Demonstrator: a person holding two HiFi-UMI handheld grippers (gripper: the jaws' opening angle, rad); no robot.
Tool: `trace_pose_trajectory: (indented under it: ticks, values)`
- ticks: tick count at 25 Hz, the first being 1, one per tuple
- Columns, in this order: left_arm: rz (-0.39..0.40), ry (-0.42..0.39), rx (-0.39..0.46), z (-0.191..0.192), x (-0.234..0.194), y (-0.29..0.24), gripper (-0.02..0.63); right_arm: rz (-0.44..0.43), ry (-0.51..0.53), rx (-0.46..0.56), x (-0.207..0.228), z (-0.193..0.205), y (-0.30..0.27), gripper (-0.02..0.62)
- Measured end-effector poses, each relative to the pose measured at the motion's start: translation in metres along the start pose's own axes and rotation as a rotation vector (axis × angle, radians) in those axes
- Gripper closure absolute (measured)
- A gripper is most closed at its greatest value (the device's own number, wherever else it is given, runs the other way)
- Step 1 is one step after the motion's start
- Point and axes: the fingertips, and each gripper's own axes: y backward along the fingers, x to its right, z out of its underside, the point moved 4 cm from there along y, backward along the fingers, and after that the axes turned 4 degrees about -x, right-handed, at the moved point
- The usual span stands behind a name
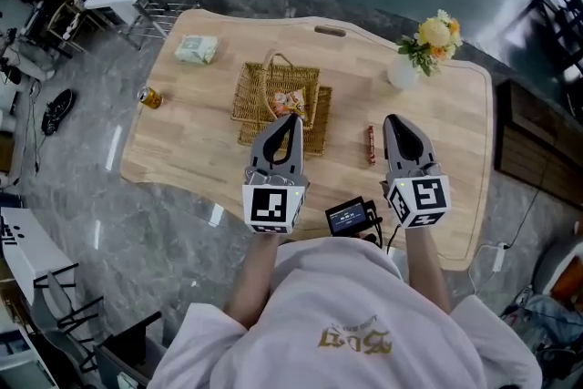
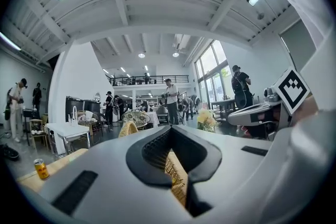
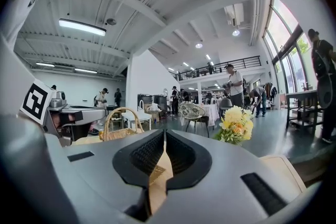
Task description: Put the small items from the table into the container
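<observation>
Left gripper [image 1: 292, 120]: we log jaws pressed together, empty, at wicker basket's [image 1: 260, 96] near side. Right gripper [image 1: 394, 120]: likewise closed, empty, just right of red packet [image 1: 371, 145]. Can [image 1: 150, 97]: far left.

The light wooden table [image 1: 209, 150] in front of me has rounded corners and a slot cut near its far edge. At its centre lies a woven mat [image 1: 321, 118] with a wicker basket [image 1: 260, 96] on it. Just right of the mat lies a slim reddish wrapped stick [image 1: 371, 144]. A tissue pack [image 1: 197, 49] sits far left, a can [image 1: 150, 97] stands at the left edge, and a white vase of yellow flowers [image 1: 402, 72] stands far right.
</observation>
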Motion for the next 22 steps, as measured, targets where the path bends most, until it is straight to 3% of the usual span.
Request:
trace_pose_trajectory:
  ticks: [15, 22]
  values:
    - [0.189, 0.016, -0.085, 0.036, 0.061, -0.035, 0.601, 0.077, -0.081, -0.169, 0.034, 0.059, 0.011, 0.566]
    - [0.221, 0.028, -0.154, 0.068, 0.076, -0.045, 0.601, 0.049, -0.107, -0.253, 0.033, 0.091, 0.004, 0.566]
